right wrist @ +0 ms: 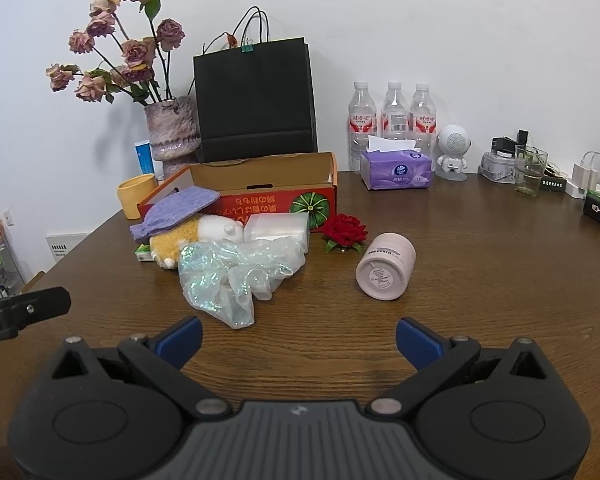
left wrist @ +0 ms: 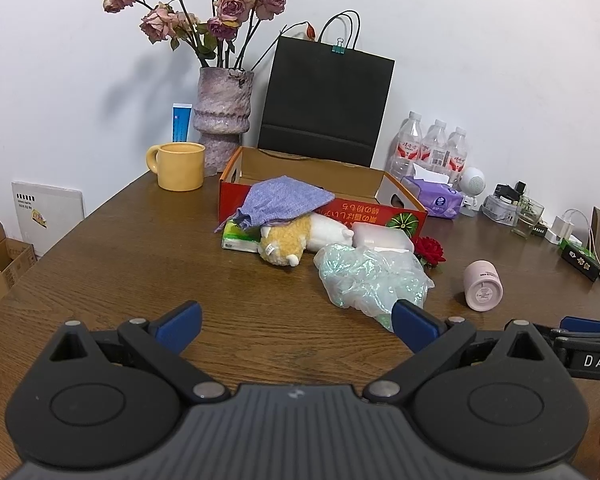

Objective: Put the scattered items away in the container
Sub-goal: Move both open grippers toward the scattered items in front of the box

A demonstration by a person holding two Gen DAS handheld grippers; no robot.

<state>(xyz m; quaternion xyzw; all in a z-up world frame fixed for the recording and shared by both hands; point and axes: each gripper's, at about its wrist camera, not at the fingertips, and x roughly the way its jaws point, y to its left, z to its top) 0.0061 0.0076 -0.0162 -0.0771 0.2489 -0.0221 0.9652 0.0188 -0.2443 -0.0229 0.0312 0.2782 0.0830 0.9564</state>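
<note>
Nearest the lens, left gripper [left wrist: 296, 326] with blue pads spread wide and holding nothing, low over the wooden table [left wrist: 140, 280]; right gripper [right wrist: 298, 338] likewise gaping, empty. Barely begun, by the look of it: cardboard box [right wrist: 260, 176] at 12 o'clock open, nothing visible inside from these angles, all clutter outside. Heaped against its front wall: purple knitted pouch [right wrist: 176, 210] draped on the rim, plush toy [right wrist: 172, 246], green packet [left wrist: 238, 236], translucent plastic case [right wrist: 278, 230], crumpled iridescent plastic bag [right wrist: 228, 276]; red rose [right wrist: 344, 230] and toppled pink jar [right wrist: 386, 266] apart toward 1 o'clock. Bag's tail just ahead of the left gripper's right pad, outside the gap; jar beyond the right gripper, near 12 to 1 o'clock, not between the pads.
</note>
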